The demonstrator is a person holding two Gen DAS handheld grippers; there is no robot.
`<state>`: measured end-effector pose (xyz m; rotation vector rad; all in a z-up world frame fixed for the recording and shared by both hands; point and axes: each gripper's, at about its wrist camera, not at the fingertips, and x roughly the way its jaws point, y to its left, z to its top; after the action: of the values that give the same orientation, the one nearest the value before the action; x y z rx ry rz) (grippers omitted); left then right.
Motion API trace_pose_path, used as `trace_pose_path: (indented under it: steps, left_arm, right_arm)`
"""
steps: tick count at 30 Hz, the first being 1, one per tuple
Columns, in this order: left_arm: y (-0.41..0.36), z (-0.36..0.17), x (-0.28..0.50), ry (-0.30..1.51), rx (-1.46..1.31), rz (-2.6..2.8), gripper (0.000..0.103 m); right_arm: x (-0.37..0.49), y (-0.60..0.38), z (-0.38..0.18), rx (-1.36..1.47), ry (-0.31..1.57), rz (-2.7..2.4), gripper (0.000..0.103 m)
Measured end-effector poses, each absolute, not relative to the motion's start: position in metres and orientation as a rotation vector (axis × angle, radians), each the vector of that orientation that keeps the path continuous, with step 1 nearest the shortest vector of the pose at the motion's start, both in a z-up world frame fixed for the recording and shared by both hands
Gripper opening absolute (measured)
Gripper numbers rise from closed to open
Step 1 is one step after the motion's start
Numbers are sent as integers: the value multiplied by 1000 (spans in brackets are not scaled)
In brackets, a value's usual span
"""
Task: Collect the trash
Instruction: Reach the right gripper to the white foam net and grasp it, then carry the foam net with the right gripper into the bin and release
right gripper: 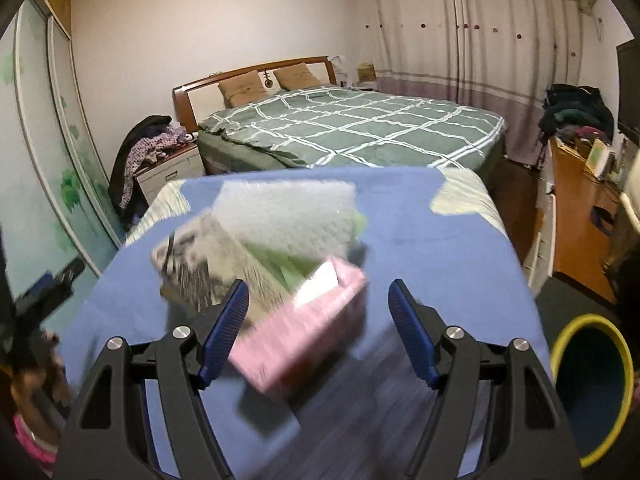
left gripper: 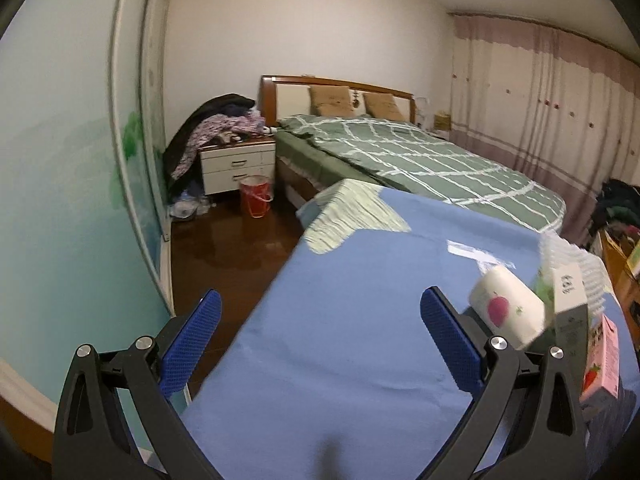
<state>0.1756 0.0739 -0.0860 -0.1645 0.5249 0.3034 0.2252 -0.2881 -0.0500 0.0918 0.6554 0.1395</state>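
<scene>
- Trash sits in a loose pile on the counter (right gripper: 420, 240), which has a blue cloth over it: a pink carton (right gripper: 304, 332), a grey-white box (right gripper: 200, 264), a sheet of bubble wrap (right gripper: 288, 204) and something green (right gripper: 296, 266) tucked in between.
- Right tongs (right gripper: 318, 328) are spread wide with nothing gripped. The pink carton lies in the gap between the two blue pads, closer to the left one, but neither pad is pressing on it. That view is blurry, so finer detail is lost.
- Left tongs (left gripper: 320, 340) are also wide open and empty, hovering over bare blue cloth. From that side the pile is off to the right: a white roll with a pink fruit print (left gripper: 506, 312) just past the right pad, the pink carton (left gripper: 600, 364) beyond it.
- A yellow-rimmed bin (right gripper: 592, 392) stands on the floor to the right of the counter.
- Room behind: a bed with a green checked cover (right gripper: 352, 128), a nightstand heaped with clothes (left gripper: 236, 160), a red bucket (left gripper: 254, 196) on the dark wood floor, striped curtains (right gripper: 460, 28).
</scene>
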Motion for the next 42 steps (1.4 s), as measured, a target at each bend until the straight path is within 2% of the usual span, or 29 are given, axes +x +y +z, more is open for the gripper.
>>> trace_pose_path:
  steps: [8, 14, 16, 20, 23, 25, 27, 31, 42]
  left_arm:
    - [82, -89, 176, 543, -189, 324, 98]
    - [78, -89, 176, 540, -179, 323, 98]
    - [77, -89, 176, 544, -176, 319, 98]
    - [73, -89, 178, 549, -164, 312, 98]
    - [72, -89, 176, 548, -159, 314, 98]
    - [72, -90, 177, 553, -161, 314, 98]
    - [71, -90, 178, 554, -159, 315, 98]
    - [71, -90, 177, 554, -157, 315, 98]
    - [71, -89, 177, 553, -158, 313, 98]
  right_arm:
    - [302, -251, -39, 27, 695, 140, 69]
    - [349, -266, -67, 77, 790, 30, 69]
    - [353, -272, -76, 101, 819, 34, 73]
    - [353, -275, -86, 124, 839, 47, 72]
    - [350, -268, -83, 100, 820, 51, 56]
    - [345, -266, -79, 79, 803, 49, 29]
    - [340, -264, -75, 83, 794, 67, 14]
    - [325, -271, -62, 110, 750, 91, 10]
    - [260, -306, -21, 169, 600, 80, 10]
